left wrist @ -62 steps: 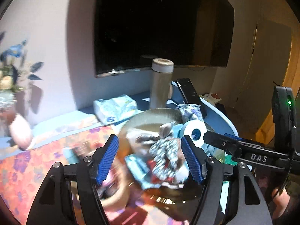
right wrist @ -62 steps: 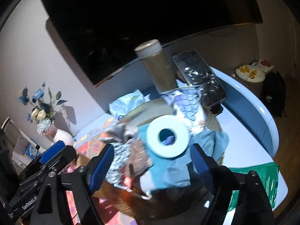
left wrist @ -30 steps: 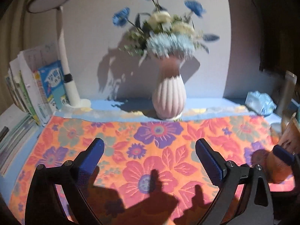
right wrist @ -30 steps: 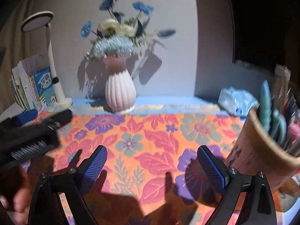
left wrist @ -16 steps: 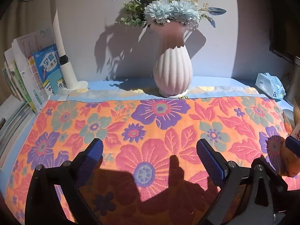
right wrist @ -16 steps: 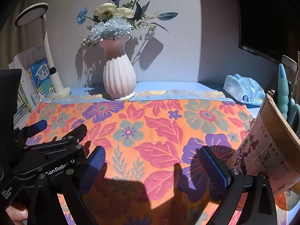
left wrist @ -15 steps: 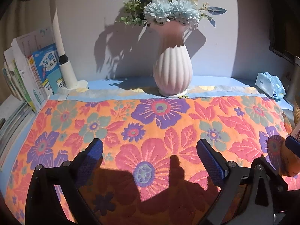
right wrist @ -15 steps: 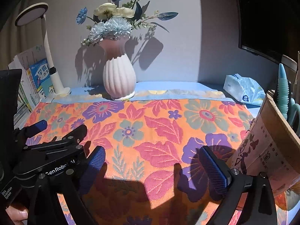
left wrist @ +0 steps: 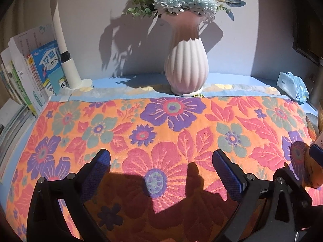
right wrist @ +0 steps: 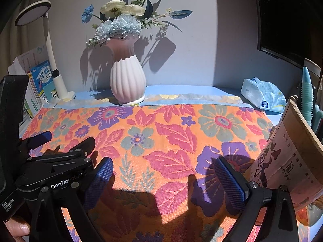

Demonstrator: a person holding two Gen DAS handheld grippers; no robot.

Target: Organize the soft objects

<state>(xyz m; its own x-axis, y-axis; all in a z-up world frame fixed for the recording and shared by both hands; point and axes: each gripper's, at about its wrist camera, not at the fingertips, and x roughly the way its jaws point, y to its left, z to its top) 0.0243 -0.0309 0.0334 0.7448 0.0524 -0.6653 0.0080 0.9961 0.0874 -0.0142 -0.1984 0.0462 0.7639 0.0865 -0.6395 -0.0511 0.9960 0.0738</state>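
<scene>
Left tongs body reads "GenRobot.AI"; jaws apart, empty.

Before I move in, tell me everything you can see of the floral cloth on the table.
The cloth lies flat, spread across the table. It looks like woven terry: orange ground with pink, purple and teal flowers, and a pale blue and yellow border at the far edge. The vase stands on that border; a paper cup stands at its right end. Both grippers, left and right, are open above its near part, casting shadows, holding nothing.
</scene>
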